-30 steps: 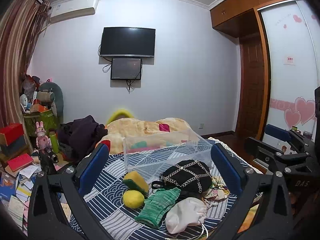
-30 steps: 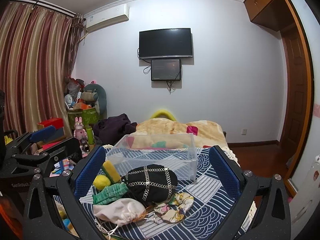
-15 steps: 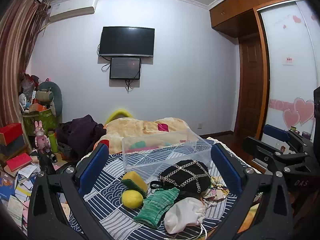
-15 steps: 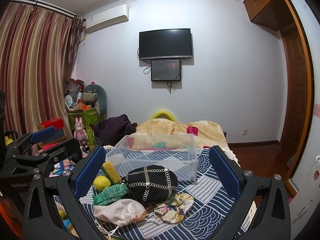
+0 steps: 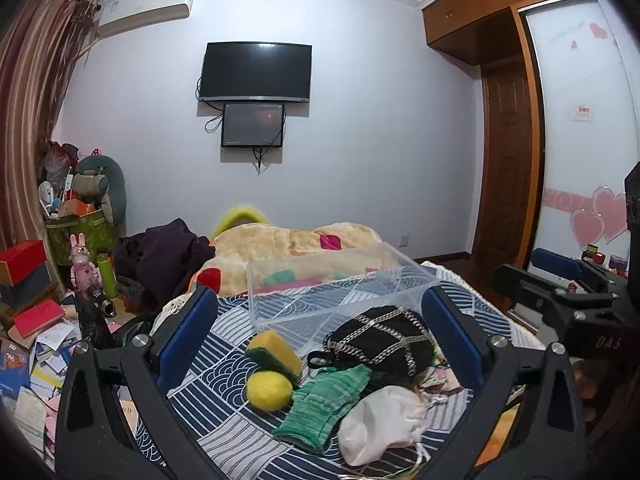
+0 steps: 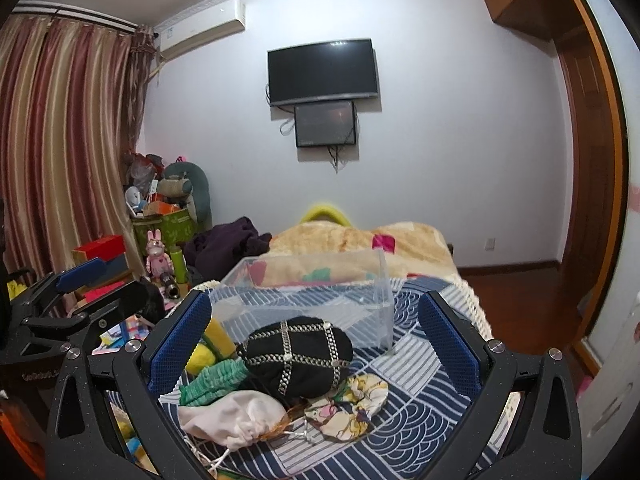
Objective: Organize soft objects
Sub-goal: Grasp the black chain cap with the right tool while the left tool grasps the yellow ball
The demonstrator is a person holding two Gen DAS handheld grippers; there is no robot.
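- Task barely begun, by the look of it: clear plastic bin [image 5: 332,288] on the bed's patterned blanket [image 5: 240,328] looks empty – only blanket pattern shows thru walls & floor.
- All soft items outside bin, bunched just in front of it, w/ several touching or overlapping.
- Yellow-green sponge [image 5: 276,350] & yellow ball [image 5: 269,391] at pile's left edge, touching each other.
- Green knit piece [image 5: 324,406] just right of ball, its top end running under the black pouch.
- Black pouch w/ silver chain grid [image 5: 380,344] nearest bin, mid-pile.
- White drawstring bag [image 6: 228,414] at front of pile; floral scrunchie [image 6: 352,406] beside it, touching pouch.
- Left gripper [image 5: 320,344]: fingers spread wide, holding nothing, hovering short of pile.
- Right gripper [image 6: 316,344]: also spread wide, empty, framing pouch & bin from above.
- Left to do, prob.: every item – six counted – needs picking & dropping into bin.
- Pouch or bag likely easiest first grab, both on top & unobstructed.
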